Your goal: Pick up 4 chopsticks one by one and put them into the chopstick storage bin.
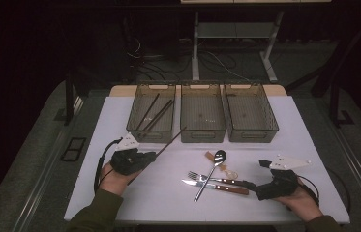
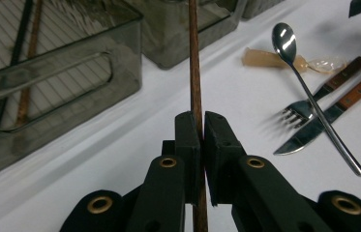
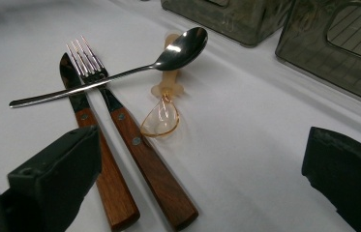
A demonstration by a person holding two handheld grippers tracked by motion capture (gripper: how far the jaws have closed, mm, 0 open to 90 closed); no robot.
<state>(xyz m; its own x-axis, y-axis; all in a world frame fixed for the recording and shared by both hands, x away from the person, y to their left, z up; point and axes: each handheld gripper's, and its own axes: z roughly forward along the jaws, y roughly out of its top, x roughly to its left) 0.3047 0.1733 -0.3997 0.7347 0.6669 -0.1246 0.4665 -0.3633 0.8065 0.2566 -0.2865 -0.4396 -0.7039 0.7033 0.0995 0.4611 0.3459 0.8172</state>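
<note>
I am holding a brown chopstick (image 2: 195,72) pinched tight in the left gripper (image 1: 142,158), its pads clamping the stick partway along so the long end is pointing up toward the left bin (image 1: 152,112), where other chopsticks (image 1: 157,115) are already lying; I judge I am carrying this one to join them. The stick's tip is hovering just short of that bin's near wall, above the white table (image 1: 120,121). The middle bin (image 1: 202,113) and the far-right bin (image 1: 250,113), both beside the left bin, look empty. The right gripper (image 3: 202,183) is waiting with jaws spread wide and nothing between them, well to the right of the left bin, facing the spoon (image 3: 120,72), fork (image 3: 120,116) and knife (image 3: 91,140), which are lying crossed together, probably next for sorting. A clear plastic spoon (image 3: 163,113) is lying just beside them.
</note>
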